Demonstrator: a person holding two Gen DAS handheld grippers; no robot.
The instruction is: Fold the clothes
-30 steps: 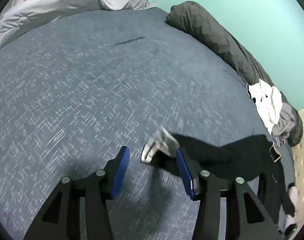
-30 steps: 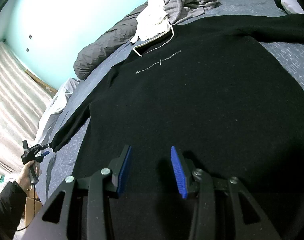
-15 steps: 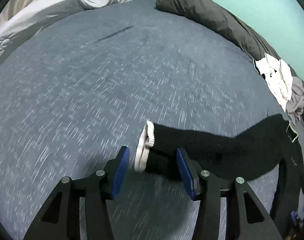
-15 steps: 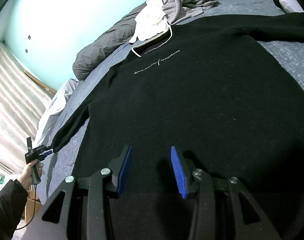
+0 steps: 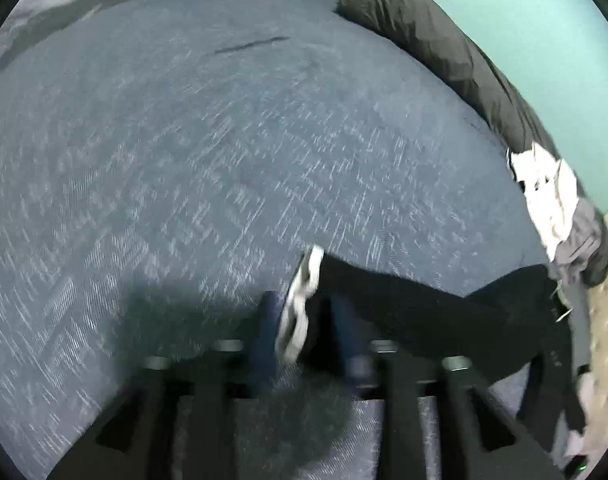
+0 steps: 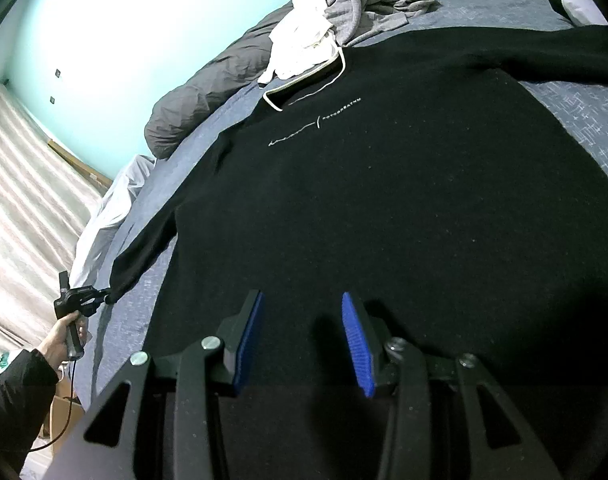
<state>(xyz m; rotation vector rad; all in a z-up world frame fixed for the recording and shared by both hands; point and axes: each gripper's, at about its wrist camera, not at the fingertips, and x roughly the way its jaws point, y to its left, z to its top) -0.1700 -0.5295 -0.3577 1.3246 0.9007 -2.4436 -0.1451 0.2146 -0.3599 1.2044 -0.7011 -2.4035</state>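
Nearest in the right wrist view, the right gripper (image 6: pixel 302 336) hangs over the lower part of the black sweater (image 6: pixel 383 208), its blue-padded jaws spread with only flat cloth showing in the gap between them; whether the tips touch the fabric cannot be told. The sweater lies spread front-up on the bed (image 6: pixel 575 104), which wears a blue-grey patterned cover. A thin line of pale print runs across the chest, and the pale-trimmed neckline lies at the far side.

To the left, one sleeve (image 6: pixel 144 252) stretches out to the edge of the bed, where the left gripper (image 6: pixel 82 298) meets its end, held by a hand (image 6: pixel 60 338) in a dark jacket sleeve.

In the left wrist view the picture is blurred. The left gripper (image 5: pixel 304 328) has its jaws opening, with the sleeve's pale cuff (image 5: pixel 300 300) lying between them on the cover; the pads do not appear to press on it. The black sleeve (image 5: pixel 423 304) runs off to the right toward the sweater's body.

Farther off, a white garment (image 6: pixel 300 52) and a grey garment (image 6: pixel 375 0) are heaped just beyond the neckline. A dark grey rolled duvet (image 6: pixel 208 100) lies along the far edge of the bed against a turquoise wall (image 6: pixel 124 20).
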